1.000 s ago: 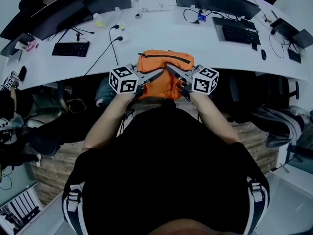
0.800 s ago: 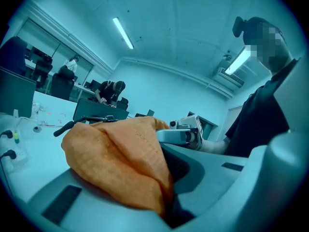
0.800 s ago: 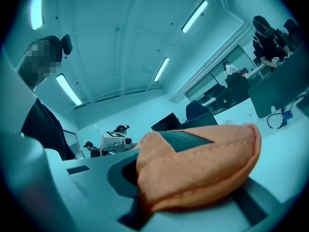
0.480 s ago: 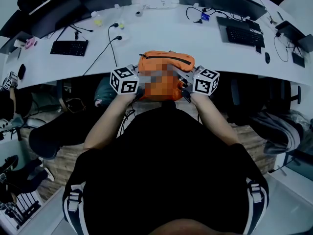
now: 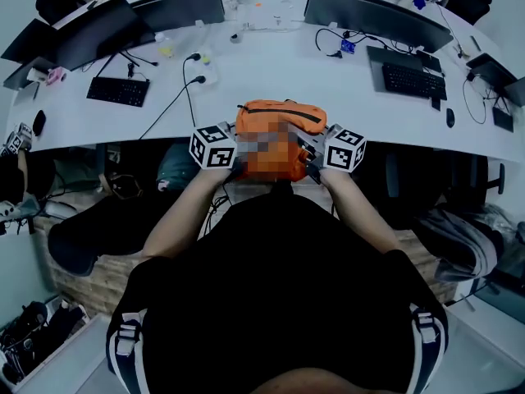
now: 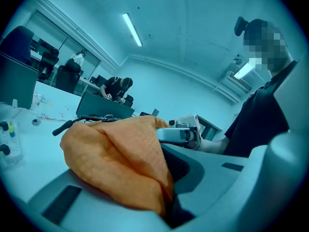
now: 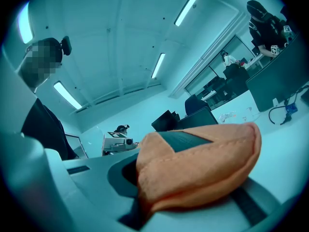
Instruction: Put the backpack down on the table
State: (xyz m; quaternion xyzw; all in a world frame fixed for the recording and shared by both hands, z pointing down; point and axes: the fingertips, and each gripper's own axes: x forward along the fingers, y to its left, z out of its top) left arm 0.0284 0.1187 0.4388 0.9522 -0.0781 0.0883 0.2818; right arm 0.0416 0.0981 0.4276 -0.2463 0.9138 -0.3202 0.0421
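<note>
Backpack (image 5: pixel 279 120) and both grippers have dropped slightly, now over the near edge of the white table (image 5: pixel 353 97). L gripper (image 5: pixel 236 156) and R gripper (image 5: pixel 308 154) are each clamped on its orange fabric. Office rm w/ keyboards (image 5: pixel 119 91), monitors (image 5: pixel 373 15).

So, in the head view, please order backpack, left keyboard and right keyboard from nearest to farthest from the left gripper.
1. backpack, pinched in the left gripper.
2. left keyboard, on the table's left.
3. right keyboard, far to the right.
</note>
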